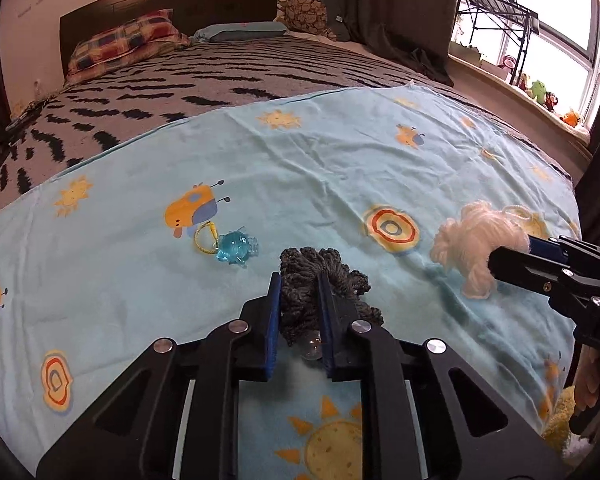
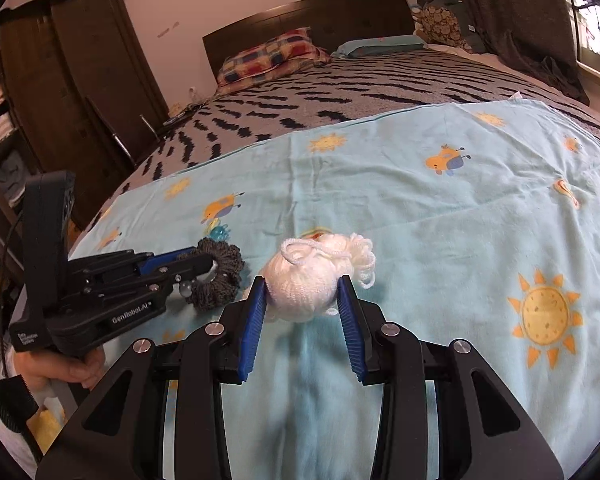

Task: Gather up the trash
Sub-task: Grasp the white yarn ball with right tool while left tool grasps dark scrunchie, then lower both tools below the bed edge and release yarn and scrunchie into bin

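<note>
My left gripper [image 1: 299, 280] is shut on a dark grey knitted scrunchie [image 1: 320, 272] with a clear bead, just above the light blue printed blanket [image 1: 260, 152]. It also shows at the left of the right wrist view [image 2: 204, 258], holding the scrunchie [image 2: 220, 280]. My right gripper [image 2: 303, 284] is shut on a white yarn ball [image 2: 304, 280] with loose strands. In the left wrist view that yarn ball [image 1: 468, 240] sits at the right gripper's tip [image 1: 496, 260]. A blue translucent charm [image 1: 234, 248] on a yellow loop lies on the blanket to the left.
The blanket covers the foot of a bed with a grey zigzag cover [image 1: 160, 80], pillows [image 1: 128, 40] and a dark headboard. A wooden wardrobe [image 2: 72, 80] stands left of the bed. A window sill with toys [image 1: 540, 92] is at the right.
</note>
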A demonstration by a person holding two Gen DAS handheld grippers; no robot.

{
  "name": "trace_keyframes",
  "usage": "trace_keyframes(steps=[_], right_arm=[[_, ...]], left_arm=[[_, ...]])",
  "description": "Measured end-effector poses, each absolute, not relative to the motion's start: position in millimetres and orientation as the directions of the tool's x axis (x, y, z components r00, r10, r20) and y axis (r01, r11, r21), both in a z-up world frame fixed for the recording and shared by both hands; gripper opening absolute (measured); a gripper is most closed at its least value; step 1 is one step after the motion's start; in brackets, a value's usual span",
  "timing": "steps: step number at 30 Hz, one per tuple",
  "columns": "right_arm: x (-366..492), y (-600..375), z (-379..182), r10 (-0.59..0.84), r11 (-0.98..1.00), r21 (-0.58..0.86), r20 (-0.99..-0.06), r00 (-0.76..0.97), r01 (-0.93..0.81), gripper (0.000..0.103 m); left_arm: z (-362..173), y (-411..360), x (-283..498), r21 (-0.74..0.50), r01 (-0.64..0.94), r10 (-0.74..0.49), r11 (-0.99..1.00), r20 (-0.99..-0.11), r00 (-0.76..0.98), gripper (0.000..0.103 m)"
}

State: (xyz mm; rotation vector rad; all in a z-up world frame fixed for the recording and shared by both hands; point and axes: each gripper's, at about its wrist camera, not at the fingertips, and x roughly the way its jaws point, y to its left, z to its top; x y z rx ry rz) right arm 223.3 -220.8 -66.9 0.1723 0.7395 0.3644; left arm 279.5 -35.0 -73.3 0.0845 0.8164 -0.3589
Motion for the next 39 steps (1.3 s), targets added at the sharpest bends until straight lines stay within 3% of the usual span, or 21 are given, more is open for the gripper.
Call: trace_keyframes(steps=[10,21,29,39], right_arm=[[145.6,-218.2,-42.6,0.397,0.918,0.240,-0.582,0.710,-0.317,0.037],[58.4,-234.8,-59.0,0.404,0.915,0.258,-0.591,0.698,-0.311,0.037],[-5.0,-245.3,-86.6,0.399,0.917,0.276,-0.618,0.677,-0.289,0.037],[-21.9,-238.8,-165.8,0.381,0.925,0.307,-0.745,0.548,-0.225,0.038]], left_arm=[[-37.1,-31.5,191.2,-0.078,0.384,-0.334,0.920,-0.669,0.664,0.015],[-54.0,-30.2,81.1,-0.116,0.376,-0.349,0.920,-0.678,0.646,0.015],[-83.9,-30.0,12.5,-0.147,0.378,-0.370,0.914,-0.682,0.631,0.015],[-160.3,-36.1,-8.4,-0.176,0.350,-0.342,0.920,-0.797,0.499,0.015]])
